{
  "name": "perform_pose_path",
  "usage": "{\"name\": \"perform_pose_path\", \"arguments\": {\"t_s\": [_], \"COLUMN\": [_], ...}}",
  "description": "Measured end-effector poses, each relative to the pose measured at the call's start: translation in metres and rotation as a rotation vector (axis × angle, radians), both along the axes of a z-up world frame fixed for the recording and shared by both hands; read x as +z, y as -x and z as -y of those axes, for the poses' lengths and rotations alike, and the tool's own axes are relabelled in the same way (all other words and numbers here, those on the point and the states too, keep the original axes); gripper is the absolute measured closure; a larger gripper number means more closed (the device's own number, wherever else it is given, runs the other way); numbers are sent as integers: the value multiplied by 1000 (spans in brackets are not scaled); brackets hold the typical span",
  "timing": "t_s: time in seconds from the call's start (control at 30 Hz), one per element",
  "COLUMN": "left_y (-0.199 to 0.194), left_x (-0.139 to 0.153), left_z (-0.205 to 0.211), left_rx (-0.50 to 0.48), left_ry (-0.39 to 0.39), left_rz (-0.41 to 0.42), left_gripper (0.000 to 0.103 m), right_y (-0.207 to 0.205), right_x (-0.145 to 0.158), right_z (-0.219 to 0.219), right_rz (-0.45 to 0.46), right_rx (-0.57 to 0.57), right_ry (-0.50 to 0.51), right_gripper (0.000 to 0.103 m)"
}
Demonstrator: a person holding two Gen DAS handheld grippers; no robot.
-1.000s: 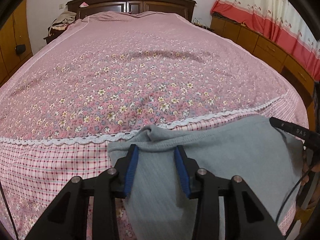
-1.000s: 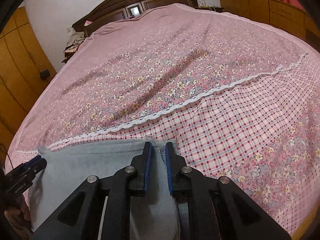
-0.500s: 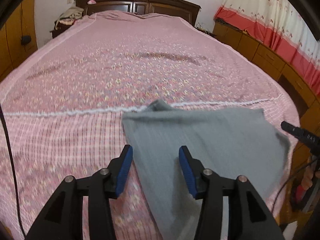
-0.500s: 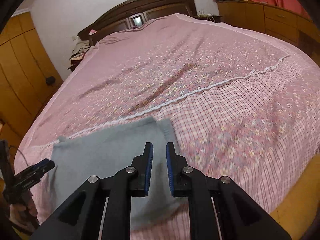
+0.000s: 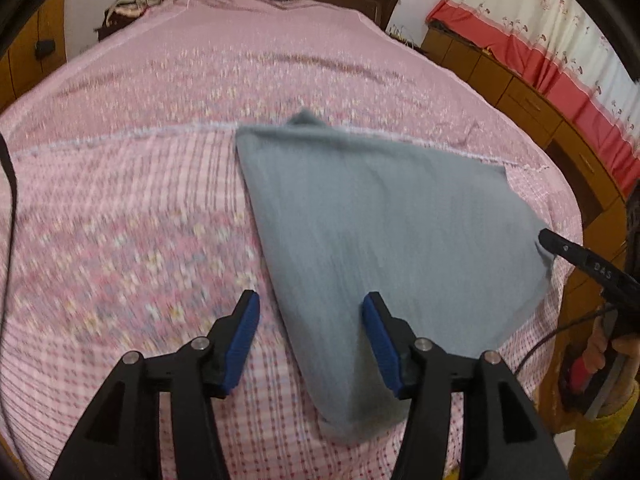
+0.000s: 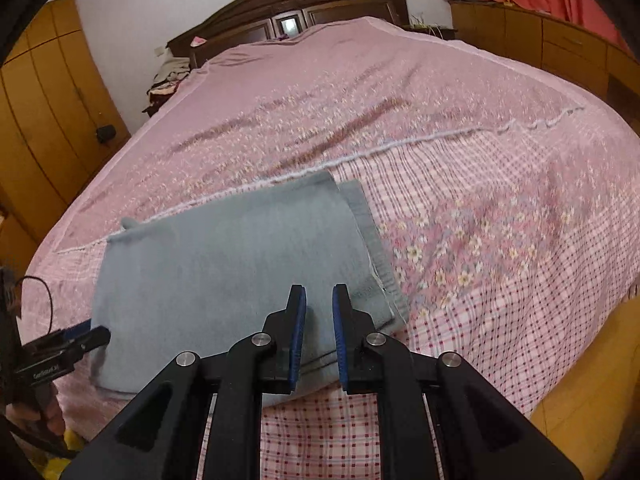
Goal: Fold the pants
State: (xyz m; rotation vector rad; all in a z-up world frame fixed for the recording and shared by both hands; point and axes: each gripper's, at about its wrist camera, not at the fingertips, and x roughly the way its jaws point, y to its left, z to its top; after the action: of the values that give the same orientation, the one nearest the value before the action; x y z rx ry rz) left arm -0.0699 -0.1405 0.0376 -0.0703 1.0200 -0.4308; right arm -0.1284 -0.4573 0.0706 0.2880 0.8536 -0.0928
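Observation:
The grey pants (image 5: 384, 232) lie folded into a flat rectangle on the near end of the bed; they also show in the right wrist view (image 6: 240, 264). My left gripper (image 5: 310, 312) is open and empty, raised above the pants' near left corner. My right gripper (image 6: 319, 312) hovers above the pants' near right edge with its jaws a narrow gap apart and nothing between them. The other gripper shows at the right edge of the left wrist view (image 5: 580, 258) and at the left edge of the right wrist view (image 6: 60, 354).
The bed (image 5: 140, 200) has a pink floral and checked cover with a white lace strip (image 6: 400, 146). A dark wooden headboard (image 6: 296, 12) stands at the far end. Wooden cabinets (image 5: 520, 96) and a red-and-cream curtain (image 5: 560, 32) run along the right, a wardrobe (image 6: 44, 120) along the left.
Both grippers have lifted up and pulled back from the pants. The left one has opened wider. The pants lie still on the bed.

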Motion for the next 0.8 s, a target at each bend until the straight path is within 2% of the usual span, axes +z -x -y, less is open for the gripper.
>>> {"name": "perform_pose_path", "arguments": {"t_s": [0.3, 0.5, 0.63, 0.73, 0.8], "left_y": [10, 16, 19, 26, 32], "left_x": [-11, -16, -12, 2, 12], "left_z": [-6, 1, -3, -15, -20], "left_rx": [10, -22, -12, -7, -13], "left_ry": [73, 122, 156, 220, 229], "left_rz": [-62, -93, -89, -82, -58], "left_gripper": [44, 44, 83, 88, 88], "right_y": [6, 13, 12, 10, 11], "right_x": [-13, -18, -16, -13, -13], "right_z": [-3, 0, 2, 2, 3], "right_rz": [-8, -8, -14, -18, -18], "right_rx": [-7, -11, -15, -16, -14], "right_ry": [10, -4, -10, -1, 1], "right_gripper": [88, 88, 88, 88, 88]}}
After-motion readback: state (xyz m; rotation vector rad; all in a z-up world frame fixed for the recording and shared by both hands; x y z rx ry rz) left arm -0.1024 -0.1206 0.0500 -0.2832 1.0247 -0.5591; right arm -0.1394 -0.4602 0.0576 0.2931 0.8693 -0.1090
